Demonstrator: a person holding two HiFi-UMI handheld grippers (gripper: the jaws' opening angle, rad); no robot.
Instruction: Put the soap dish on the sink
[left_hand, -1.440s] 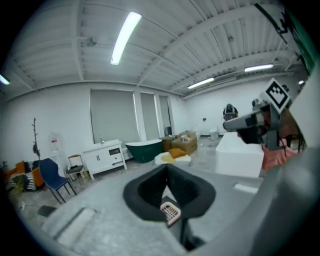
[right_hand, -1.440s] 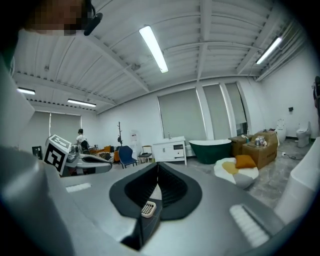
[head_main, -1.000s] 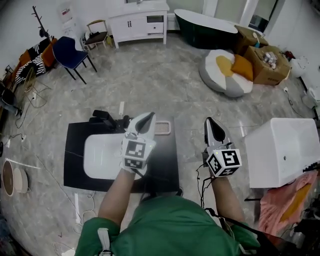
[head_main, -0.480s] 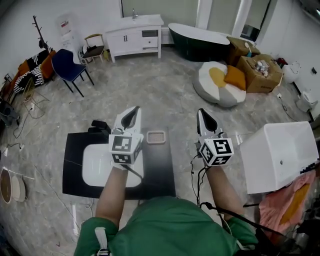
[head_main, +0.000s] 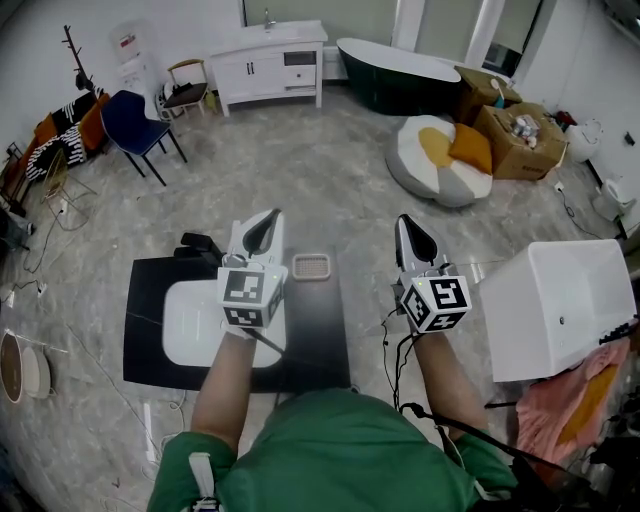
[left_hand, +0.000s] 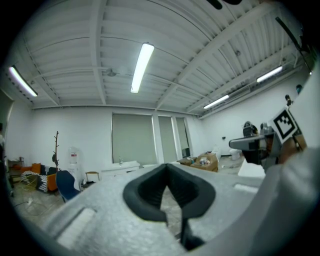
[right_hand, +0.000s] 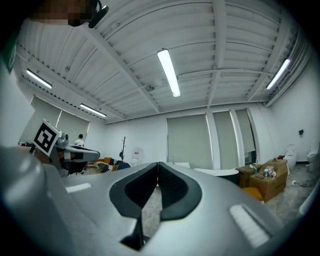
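In the head view a pale pink soap dish (head_main: 311, 266) lies on the black counter (head_main: 316, 340) at its back right corner, beside the white sink basin (head_main: 190, 322). My left gripper (head_main: 267, 222) is held above the basin's right side, tips just left of the dish, shut and empty. My right gripper (head_main: 410, 227) hovers over the floor to the right of the counter, also shut and empty. Both gripper views point up at the ceiling; the left gripper (left_hand: 167, 170) and right gripper (right_hand: 158, 167) show their tips touching with nothing between them.
A black faucet (head_main: 203, 244) stands at the basin's back edge. A white box-shaped unit (head_main: 560, 305) sits to the right, with pink cloth (head_main: 572, 404) beside it. Further off are a blue chair (head_main: 138, 118), a white cabinet (head_main: 268, 60), a dark bathtub (head_main: 405, 70) and cardboard boxes (head_main: 515, 128).
Both grippers rose away from the counter and tilted upward over the last second; the soap dish stays on the counter. Little changed in the last half second.
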